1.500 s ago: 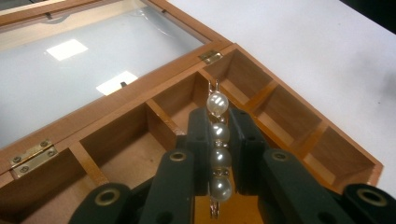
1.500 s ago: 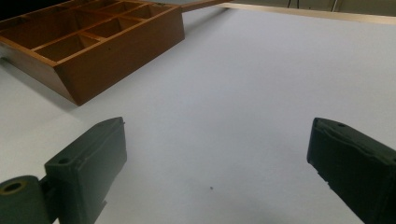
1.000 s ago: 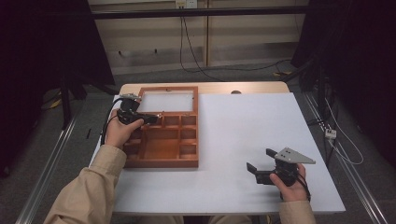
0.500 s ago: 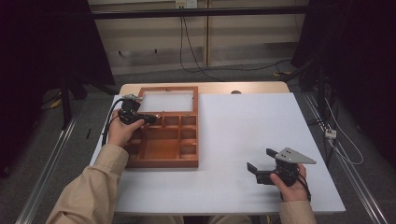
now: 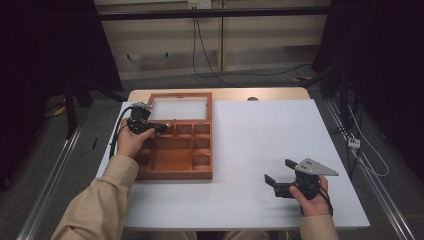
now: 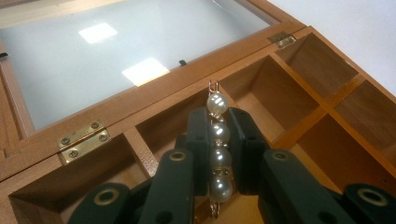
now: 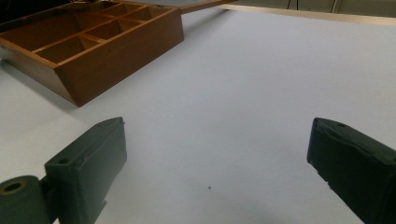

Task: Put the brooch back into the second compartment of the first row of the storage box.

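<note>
Four pearls on a strand (image 6: 218, 149) clamped in left gripper (image 6: 219, 140) over wooden box (image 5: 176, 170), right gripper (image 7: 215, 172) gaped empty above table (image 5: 260, 130).

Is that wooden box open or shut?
Open. The wooden box has its glass lid swung back on brass hinges, leaving the compartments uncovered.

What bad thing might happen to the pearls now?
1. The left gripper pinches the pearl strand by its rounded beads alone, so it might slip out and drop into the wrong compartment of the wooden box.
2. The strand pokes out toward a thin divider; it may snag there.
3. The right gripper rests open, far off on the white table, too far to catch anything.
</note>
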Demonstrator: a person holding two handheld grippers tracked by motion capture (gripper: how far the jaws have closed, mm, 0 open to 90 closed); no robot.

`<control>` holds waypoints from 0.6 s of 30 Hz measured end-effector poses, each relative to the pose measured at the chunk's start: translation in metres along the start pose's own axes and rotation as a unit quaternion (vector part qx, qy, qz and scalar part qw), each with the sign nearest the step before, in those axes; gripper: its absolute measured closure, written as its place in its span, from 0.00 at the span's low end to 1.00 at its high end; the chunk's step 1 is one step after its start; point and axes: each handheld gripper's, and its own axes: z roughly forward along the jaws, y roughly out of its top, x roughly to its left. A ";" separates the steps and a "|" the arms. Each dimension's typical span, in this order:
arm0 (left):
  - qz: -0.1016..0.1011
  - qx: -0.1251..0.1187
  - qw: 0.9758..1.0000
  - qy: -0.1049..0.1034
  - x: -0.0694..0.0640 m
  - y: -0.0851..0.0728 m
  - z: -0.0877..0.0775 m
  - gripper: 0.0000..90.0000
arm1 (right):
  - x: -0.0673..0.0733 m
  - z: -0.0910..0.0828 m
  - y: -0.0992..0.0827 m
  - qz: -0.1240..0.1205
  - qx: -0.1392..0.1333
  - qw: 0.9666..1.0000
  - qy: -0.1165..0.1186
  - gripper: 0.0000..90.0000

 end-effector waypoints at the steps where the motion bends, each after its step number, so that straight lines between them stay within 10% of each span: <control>1: 0.000 -0.001 1.000 0.000 0.001 0.000 0.000 0.89 | 0.000 0.000 0.000 0.000 0.000 1.000 0.000 0.05; 18: -0.002 0.007 1.000 0.006 0.002 -0.002 0.007 0.88 | 0.000 0.000 0.000 0.000 -0.001 1.000 -0.001 0.05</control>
